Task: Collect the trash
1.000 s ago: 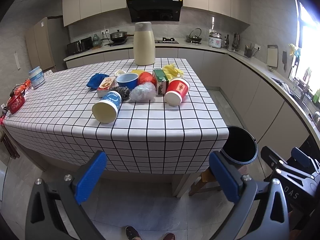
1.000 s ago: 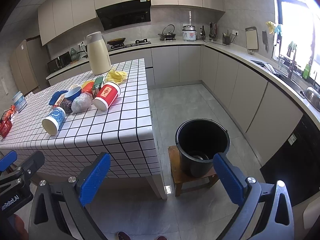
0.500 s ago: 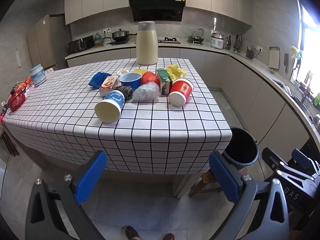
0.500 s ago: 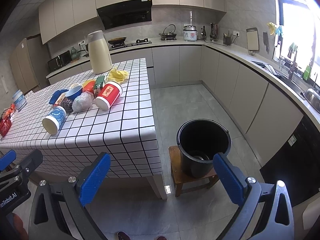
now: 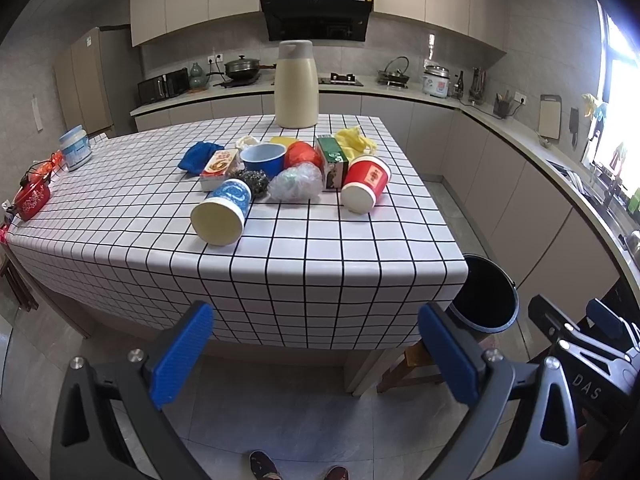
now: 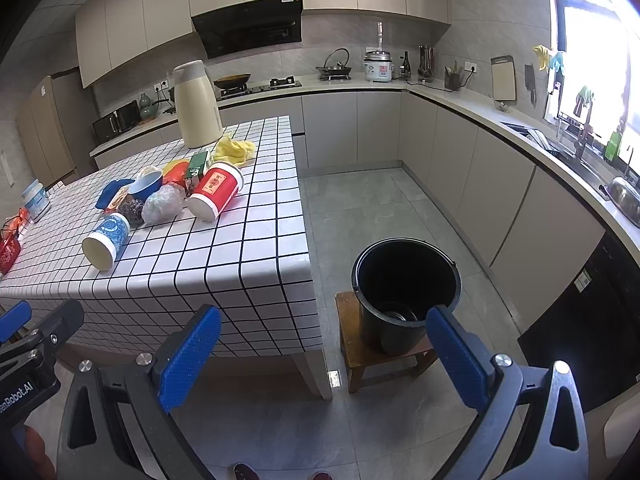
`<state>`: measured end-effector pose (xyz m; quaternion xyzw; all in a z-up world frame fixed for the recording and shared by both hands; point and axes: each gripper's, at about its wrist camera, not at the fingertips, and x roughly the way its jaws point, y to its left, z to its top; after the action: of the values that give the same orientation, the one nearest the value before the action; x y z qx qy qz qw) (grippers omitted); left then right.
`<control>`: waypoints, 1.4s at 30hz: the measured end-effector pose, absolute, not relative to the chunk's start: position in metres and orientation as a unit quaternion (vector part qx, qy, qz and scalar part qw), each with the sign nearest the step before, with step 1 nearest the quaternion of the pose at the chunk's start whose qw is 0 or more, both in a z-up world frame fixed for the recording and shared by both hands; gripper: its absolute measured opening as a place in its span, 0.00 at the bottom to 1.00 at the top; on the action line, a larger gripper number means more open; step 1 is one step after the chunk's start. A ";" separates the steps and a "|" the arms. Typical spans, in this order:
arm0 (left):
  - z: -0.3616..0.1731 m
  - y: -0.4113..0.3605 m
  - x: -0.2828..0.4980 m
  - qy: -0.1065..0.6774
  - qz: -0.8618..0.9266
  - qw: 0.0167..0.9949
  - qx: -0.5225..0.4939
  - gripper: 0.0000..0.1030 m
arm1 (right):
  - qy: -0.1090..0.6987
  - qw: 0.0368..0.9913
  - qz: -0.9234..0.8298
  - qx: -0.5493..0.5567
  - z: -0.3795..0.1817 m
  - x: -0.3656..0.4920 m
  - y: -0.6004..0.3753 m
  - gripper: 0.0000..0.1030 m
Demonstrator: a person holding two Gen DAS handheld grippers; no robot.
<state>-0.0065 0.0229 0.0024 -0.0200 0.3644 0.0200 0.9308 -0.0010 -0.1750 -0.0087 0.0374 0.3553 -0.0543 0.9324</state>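
Observation:
Trash lies in a cluster on the checked table (image 5: 312,264): a blue paper cup on its side (image 5: 222,212), a red paper cup on its side (image 5: 366,188), a crumpled clear plastic bag (image 5: 296,182), a green carton (image 5: 332,160), a blue bowl (image 5: 263,158) and a snack box (image 5: 218,164). The black bucket (image 6: 406,276) stands on a small wooden stool (image 6: 356,352) right of the table. My left gripper (image 5: 316,344) is open and empty, below the table's near edge. My right gripper (image 6: 324,348) is open and empty, low between table and bucket.
A tall cream thermos (image 5: 296,84) stands at the table's far edge beside a yellow cloth (image 5: 356,142). A white jar (image 5: 75,148) and a red item (image 5: 30,198) sit at the table's left. Kitchen counters (image 6: 520,136) run along the back and right. Grey floor lies around the bucket.
Both grippers have risen and moved slightly toward the table; the table and bucket sit a little closer in view. Both stay open and empty.

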 end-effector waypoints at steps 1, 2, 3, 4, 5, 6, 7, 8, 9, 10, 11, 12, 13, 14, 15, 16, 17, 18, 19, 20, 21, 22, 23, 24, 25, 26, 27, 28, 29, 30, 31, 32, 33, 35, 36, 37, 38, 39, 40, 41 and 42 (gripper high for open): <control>0.002 0.023 -0.007 0.364 0.020 0.931 -0.020 1.00 | 0.355 0.933 -0.054 0.037 -0.009 -0.001 -0.175 1.00; 0.002 0.024 -0.007 0.364 0.021 0.931 -0.020 1.00 | 0.355 0.933 -0.054 0.038 -0.009 -0.001 -0.175 1.00; 0.002 0.024 -0.007 0.364 0.021 0.931 -0.020 1.00 | 0.355 0.933 -0.054 0.038 -0.008 -0.001 -0.175 1.00; 0.002 0.024 -0.007 0.364 0.021 0.931 -0.020 1.00 | 0.355 0.933 -0.053 0.037 -0.008 -0.001 -0.174 1.00; 0.002 0.025 -0.007 0.365 0.021 0.931 -0.021 1.00 | 0.355 0.933 -0.053 0.036 -0.008 0.000 -0.174 1.00; 0.002 0.026 -0.007 0.365 0.022 0.931 -0.021 1.00 | 0.355 0.933 -0.053 0.035 -0.008 -0.001 -0.173 1.00; 0.002 0.026 -0.007 0.365 0.022 0.930 -0.022 1.00 | 0.355 0.933 -0.052 0.035 -0.008 -0.001 -0.173 1.00; 0.001 0.028 -0.007 0.365 0.023 0.930 -0.023 1.00 | 0.355 0.933 -0.052 0.036 -0.008 -0.001 -0.173 1.00; 0.001 0.028 -0.007 0.366 0.023 0.930 -0.023 1.00 | 0.355 0.933 -0.051 0.035 -0.008 0.000 -0.173 1.00; 0.001 0.029 -0.007 0.366 0.024 0.930 -0.023 1.00 | 0.355 0.933 -0.052 0.035 -0.008 0.000 -0.172 1.00; 0.001 0.030 -0.007 0.366 0.024 0.930 -0.024 1.00 | 0.355 0.933 -0.051 0.036 -0.008 0.000 -0.173 1.00; 0.001 0.030 -0.007 0.367 0.024 0.930 -0.024 1.00 | 0.355 0.933 -0.050 0.036 -0.007 -0.001 -0.172 1.00; 0.001 0.030 -0.007 0.366 0.025 0.930 -0.024 1.00 | 0.355 0.933 -0.050 0.035 -0.007 -0.001 -0.172 1.00; 0.001 0.030 -0.008 0.367 0.026 0.930 -0.024 1.00 | 0.355 0.933 -0.049 0.035 -0.007 -0.001 -0.172 1.00; 0.001 0.030 -0.007 0.367 0.026 0.930 -0.025 1.00 | 0.354 0.933 -0.048 0.034 -0.006 0.000 -0.171 1.00; 0.001 0.030 -0.007 0.367 0.027 0.929 -0.026 1.00 | 0.354 0.933 -0.047 0.034 -0.006 0.000 -0.171 1.00; 0.001 0.030 -0.008 0.367 0.027 0.929 -0.026 1.00 | 0.354 0.933 -0.047 0.034 -0.006 0.000 -0.171 1.00; 0.001 0.030 -0.008 0.367 0.028 0.929 -0.026 1.00 | 0.354 0.933 -0.046 0.033 -0.006 0.000 -0.170 1.00; 0.001 0.030 -0.008 0.367 0.029 0.930 -0.026 1.00 | 0.354 0.934 -0.045 0.033 -0.006 0.000 -0.170 1.00; 0.001 0.030 -0.008 0.367 0.029 0.929 -0.026 1.00 | 0.353 0.934 -0.044 0.033 -0.005 0.000 -0.170 1.00; 0.001 0.030 -0.008 0.367 0.030 0.929 -0.027 1.00 | 0.353 0.934 -0.044 0.033 -0.005 0.000 -0.171 1.00; 0.001 0.031 -0.008 0.367 0.030 0.929 -0.027 1.00 | 0.353 0.934 -0.044 0.033 -0.005 0.000 -0.171 1.00; 0.001 0.031 -0.008 0.367 0.031 0.929 -0.027 1.00 | 0.353 0.934 -0.042 0.033 -0.005 0.001 -0.171 1.00; 0.001 0.031 -0.008 0.367 0.032 0.929 -0.027 1.00 | 0.353 0.934 -0.042 0.033 -0.005 0.001 -0.171 1.00; 0.002 0.031 -0.007 0.368 0.033 0.929 -0.028 1.00 | 0.353 0.934 -0.041 0.033 -0.005 0.001 -0.171 1.00; 0.002 0.031 -0.007 0.368 0.033 0.929 -0.028 1.00 | 0.353 0.934 -0.040 0.033 -0.005 0.001 -0.171 1.00; 0.002 0.030 -0.006 0.369 0.034 0.929 -0.028 1.00 | 0.353 0.934 -0.040 0.033 -0.005 0.002 -0.171 1.00; 0.002 0.030 -0.006 0.369 0.034 0.928 -0.029 1.00 | 0.353 0.934 -0.039 0.033 -0.005 0.002 -0.171 1.00; 0.002 0.030 -0.006 0.369 0.035 0.929 -0.029 1.00 | 0.353 0.934 -0.039 0.033 -0.005 0.002 -0.171 1.00; 0.002 0.030 -0.006 0.368 0.035 0.929 -0.029 1.00 | 0.353 0.934 -0.038 0.034 -0.005 0.002 -0.172 1.00; 0.003 0.030 -0.006 0.368 0.036 0.929 -0.029 1.00 | 0.353 0.934 -0.037 0.035 -0.005 0.003 -0.172 1.00; 0.003 0.030 -0.006 0.368 0.037 0.929 -0.029 1.00 | 0.352 0.935 -0.037 0.035 -0.005 0.003 -0.172 1.00; 0.002 0.031 -0.007 0.367 0.037 0.929 -0.029 1.00 | 0.351 0.935 -0.036 0.035 -0.004 0.003 -0.172 1.00; 0.002 0.031 -0.007 0.367 0.038 0.929 -0.029 1.00 | 0.349 0.936 -0.034 0.036 -0.004 0.003 -0.172 1.00; 0.002 0.032 -0.007 0.367 0.039 0.929 -0.029 1.00 | 0.349 0.936 -0.034 0.036 -0.004 0.003 -0.173 1.00; 0.002 0.033 -0.006 0.367 0.041 0.929 -0.030 1.00 | 0.349 0.936 -0.033 0.037 -0.004 0.003 -0.173 1.00; 0.002 0.034 -0.006 0.367 0.043 0.929 -0.030 1.00 | 0.348 0.936 -0.032 0.037 -0.004 0.003 -0.173 1.00; 0.001 0.035 -0.005 0.367 0.045 0.928 -0.031 1.00 | 0.348 0.936 -0.032 0.038 -0.004 0.003 -0.174 1.00; 0.001 0.036 -0.004 0.368 0.047 0.928 -0.031 1.00 | 0.347 0.937 -0.031 0.039 -0.004 0.003 -0.174 1.00; 0.000 0.037 -0.003 0.369 0.049 0.928 -0.032 1.00 | 0.346 0.937 -0.030 0.039 -0.004 0.003 -0.175 1.00; 0.000 0.039 -0.003 0.369 0.052 0.927 -0.034 1.00 | 0.346 0.937 -0.030 0.040 -0.005 0.003 -0.175 1.00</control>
<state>-0.0027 0.0394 -0.0002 -0.0335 0.3694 0.0523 0.9272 0.0028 -0.1748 -0.0047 0.0395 0.3459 -0.0298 0.9370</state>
